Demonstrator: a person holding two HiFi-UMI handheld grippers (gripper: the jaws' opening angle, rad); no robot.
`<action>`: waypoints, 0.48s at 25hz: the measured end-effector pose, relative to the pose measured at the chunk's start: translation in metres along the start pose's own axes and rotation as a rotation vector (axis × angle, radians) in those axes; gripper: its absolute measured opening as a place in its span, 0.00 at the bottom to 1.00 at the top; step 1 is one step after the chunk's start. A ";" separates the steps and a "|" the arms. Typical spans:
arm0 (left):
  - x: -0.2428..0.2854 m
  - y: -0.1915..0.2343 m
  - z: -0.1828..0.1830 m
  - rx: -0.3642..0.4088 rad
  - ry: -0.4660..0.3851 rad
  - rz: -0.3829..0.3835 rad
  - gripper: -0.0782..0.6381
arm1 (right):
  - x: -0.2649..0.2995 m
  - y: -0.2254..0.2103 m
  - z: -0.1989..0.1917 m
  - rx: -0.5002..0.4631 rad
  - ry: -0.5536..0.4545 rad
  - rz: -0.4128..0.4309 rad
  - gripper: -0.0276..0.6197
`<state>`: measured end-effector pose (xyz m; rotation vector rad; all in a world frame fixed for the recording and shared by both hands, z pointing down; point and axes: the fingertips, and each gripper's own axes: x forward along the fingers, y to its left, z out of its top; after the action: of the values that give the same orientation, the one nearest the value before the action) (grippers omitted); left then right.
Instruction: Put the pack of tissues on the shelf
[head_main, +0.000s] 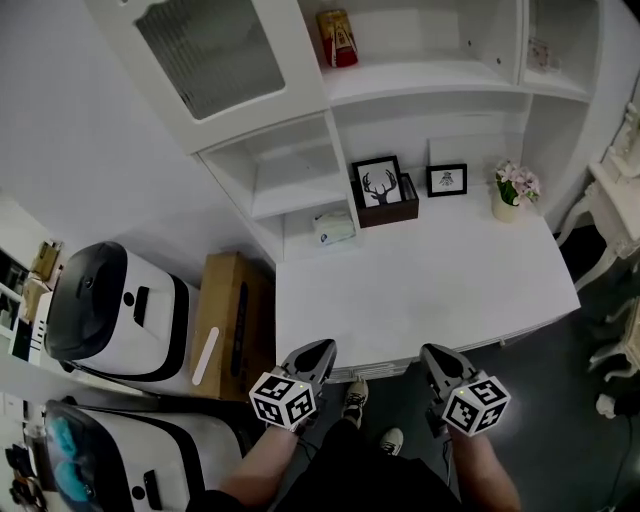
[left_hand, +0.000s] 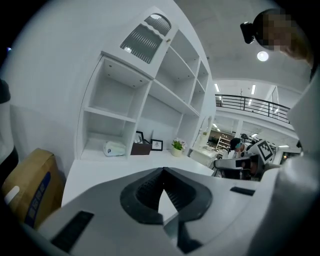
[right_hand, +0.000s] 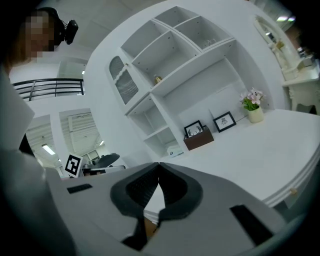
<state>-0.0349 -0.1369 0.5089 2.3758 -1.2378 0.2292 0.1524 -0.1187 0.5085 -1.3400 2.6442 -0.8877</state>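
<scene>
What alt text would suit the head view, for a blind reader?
Seen from above, the left gripper and right gripper, both shut and empty, hover at the near edge of a white table. Across it, a pack of tissues lies in the lowest compartment of a white shelf unit, left of a framed deer picture.

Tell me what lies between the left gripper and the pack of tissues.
Only bare white desktop separates the left gripper from the pale plastic-wrapped pack of tissues, as the head view shows.
</scene>
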 end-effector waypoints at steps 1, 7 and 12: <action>-0.004 -0.006 -0.004 -0.001 0.006 -0.001 0.12 | -0.001 0.001 -0.003 0.005 0.005 0.008 0.05; -0.028 -0.033 -0.028 -0.013 0.039 -0.010 0.12 | 0.001 0.019 -0.022 0.026 0.034 0.062 0.05; -0.047 -0.035 -0.034 -0.029 0.027 -0.002 0.12 | 0.010 0.035 -0.035 0.017 0.062 0.090 0.05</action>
<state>-0.0323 -0.0698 0.5119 2.3420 -1.2181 0.2409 0.1106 -0.0932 0.5215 -1.1979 2.7119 -0.9534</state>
